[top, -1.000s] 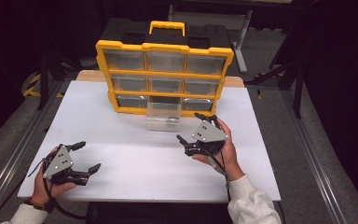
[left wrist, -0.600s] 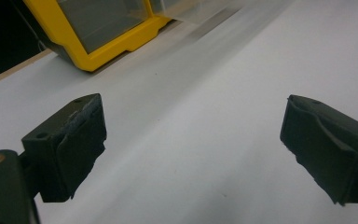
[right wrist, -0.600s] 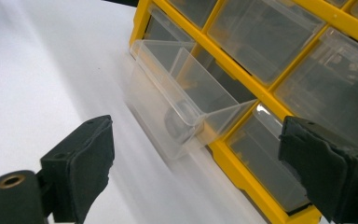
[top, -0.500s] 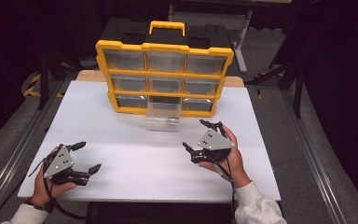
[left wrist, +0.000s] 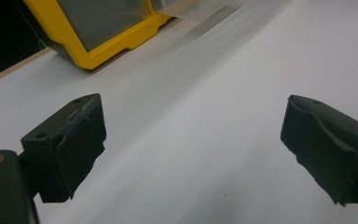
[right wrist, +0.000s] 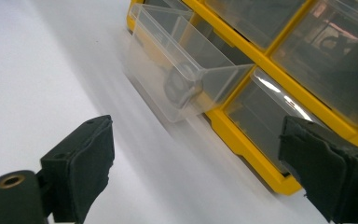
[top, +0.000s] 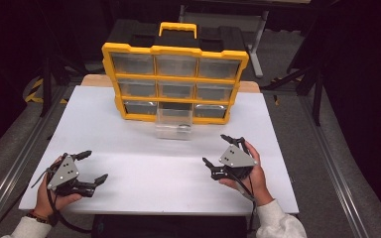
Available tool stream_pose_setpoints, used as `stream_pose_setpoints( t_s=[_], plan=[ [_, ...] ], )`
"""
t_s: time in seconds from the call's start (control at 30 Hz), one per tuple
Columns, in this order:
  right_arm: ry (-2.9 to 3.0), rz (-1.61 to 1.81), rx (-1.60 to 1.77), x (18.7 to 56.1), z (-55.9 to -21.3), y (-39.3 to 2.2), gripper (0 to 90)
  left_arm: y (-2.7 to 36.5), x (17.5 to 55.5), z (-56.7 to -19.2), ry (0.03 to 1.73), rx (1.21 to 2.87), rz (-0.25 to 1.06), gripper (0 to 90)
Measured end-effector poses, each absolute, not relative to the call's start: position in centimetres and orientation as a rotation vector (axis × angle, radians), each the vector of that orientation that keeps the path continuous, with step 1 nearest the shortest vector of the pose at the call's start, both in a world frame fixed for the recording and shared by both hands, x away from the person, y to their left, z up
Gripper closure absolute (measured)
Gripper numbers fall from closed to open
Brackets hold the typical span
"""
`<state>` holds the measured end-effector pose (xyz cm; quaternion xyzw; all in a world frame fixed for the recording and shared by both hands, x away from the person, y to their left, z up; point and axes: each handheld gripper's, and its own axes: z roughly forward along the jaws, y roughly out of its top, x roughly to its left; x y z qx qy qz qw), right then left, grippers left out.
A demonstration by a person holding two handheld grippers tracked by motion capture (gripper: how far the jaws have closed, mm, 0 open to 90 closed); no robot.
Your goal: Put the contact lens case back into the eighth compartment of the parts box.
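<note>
A yellow organiser case (top: 174, 82) with clear drawers stands upright at the back of the white table (top: 144, 163). Its bottom middle drawer (top: 174, 124) is pulled out onto the table; in the right gripper view this clear drawer (right wrist: 177, 70) holds a small dark round object (right wrist: 179, 86). My right gripper (top: 217, 151) is held low at the table's right front, jaws open and empty, pointing toward the case (right wrist: 307, 70). My left gripper (top: 93, 166) rests at the left front, open and empty; its own view looks across the bare table toward a corner of the case (left wrist: 107, 28).
The case has a yellow handle (top: 177, 27) on top and sits near the table's wooden back edge (top: 248, 87). Dark floor, metal rails and stands surround the table. Bare white surface lies between the two grippers.
My right gripper has drawn back from the pulled-out drawer toward the table's right front and sunk lower. The left gripper has kept still.
</note>
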<state>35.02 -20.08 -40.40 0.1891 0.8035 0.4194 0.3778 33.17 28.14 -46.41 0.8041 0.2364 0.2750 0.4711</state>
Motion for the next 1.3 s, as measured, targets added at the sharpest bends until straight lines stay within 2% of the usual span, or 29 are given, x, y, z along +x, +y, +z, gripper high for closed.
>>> stream_pose_setpoints(
  t_s=[0.63,1.3],
  plan=[
    [2.08,1.027,0.571,34.3,-44.2,-23.3,11.6,28.0,33.1,-46.4,0.575,1.974,0.669,7.7],
    [2.031,1.066,0.791,33.7,-45.8,-27.0,7.0,27.9,33.1,-46.4,0.562,1.991,0.676,7.7]
  ],
)
